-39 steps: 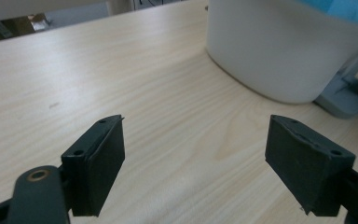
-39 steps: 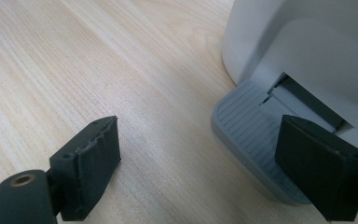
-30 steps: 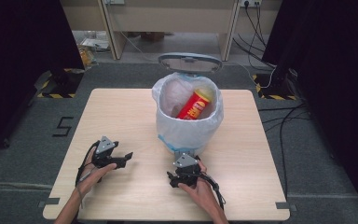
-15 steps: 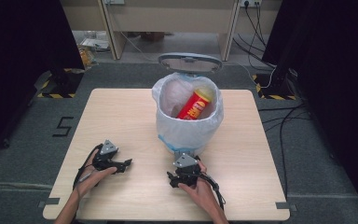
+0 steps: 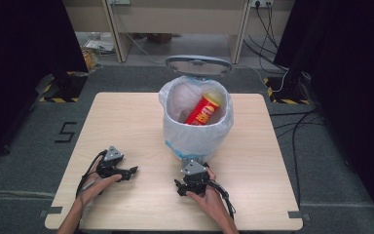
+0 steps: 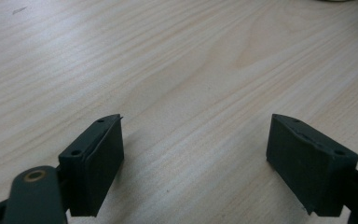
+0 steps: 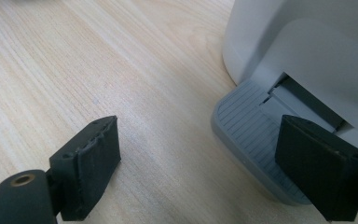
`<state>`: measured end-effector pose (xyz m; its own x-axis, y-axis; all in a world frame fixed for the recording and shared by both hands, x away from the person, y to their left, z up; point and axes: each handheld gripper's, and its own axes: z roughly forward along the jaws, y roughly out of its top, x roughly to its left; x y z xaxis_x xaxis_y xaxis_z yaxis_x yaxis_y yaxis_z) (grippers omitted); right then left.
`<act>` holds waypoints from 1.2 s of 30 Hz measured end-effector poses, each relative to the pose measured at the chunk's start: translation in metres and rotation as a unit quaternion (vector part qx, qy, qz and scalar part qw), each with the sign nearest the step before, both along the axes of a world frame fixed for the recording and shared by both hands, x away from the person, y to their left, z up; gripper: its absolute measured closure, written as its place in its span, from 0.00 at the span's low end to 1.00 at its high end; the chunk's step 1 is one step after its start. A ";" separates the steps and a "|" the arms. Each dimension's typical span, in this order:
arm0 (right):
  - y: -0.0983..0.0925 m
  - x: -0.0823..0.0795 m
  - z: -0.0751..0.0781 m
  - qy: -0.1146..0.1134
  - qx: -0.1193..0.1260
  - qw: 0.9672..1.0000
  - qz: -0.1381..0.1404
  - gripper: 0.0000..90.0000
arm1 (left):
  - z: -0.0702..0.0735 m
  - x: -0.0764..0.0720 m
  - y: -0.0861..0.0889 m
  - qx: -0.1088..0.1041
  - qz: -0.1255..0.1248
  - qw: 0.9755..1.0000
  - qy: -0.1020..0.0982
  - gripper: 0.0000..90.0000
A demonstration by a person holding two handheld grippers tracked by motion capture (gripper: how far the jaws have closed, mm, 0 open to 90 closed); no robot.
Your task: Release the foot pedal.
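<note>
Gaping wide and empty, left hand-held gripper; right hand-held gripper likewise, beside bin pedal.

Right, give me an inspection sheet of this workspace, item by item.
Surface: light wooden table, bare wood around both grippers.
Job's things: white pedal bin with a bag liner and its lid up; a red can leans inside; grey pedal faces the person.
Clutter: nothing seen on the table.
Grippers: left gripper low over bare wood, jaws apart, holding nothing; right gripper just before the pedal, jaws apart, holding nothing.
Cables: a black cable trails from each gripper; more cables lie on the floor to the right.
Surroundings: grey floor, a painted 5, dark curtains either side.
</note>
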<state>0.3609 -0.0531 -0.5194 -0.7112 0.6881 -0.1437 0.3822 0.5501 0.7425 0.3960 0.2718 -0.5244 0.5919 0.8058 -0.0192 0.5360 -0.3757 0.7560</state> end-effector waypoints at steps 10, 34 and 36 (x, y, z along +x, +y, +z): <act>-0.002 0.002 0.001 0.004 0.011 1.000 0.003 0.16 | 0.000 0.000 0.000 0.000 0.000 1.000 0.000 0.20; -0.018 0.006 0.004 0.028 0.101 0.994 -0.002 0.20 | 0.000 0.000 0.000 0.000 0.000 1.000 0.000 0.20; -0.019 0.005 0.005 0.031 0.106 0.994 -0.007 0.20 | 0.000 0.000 0.000 0.000 0.000 1.000 0.000 0.20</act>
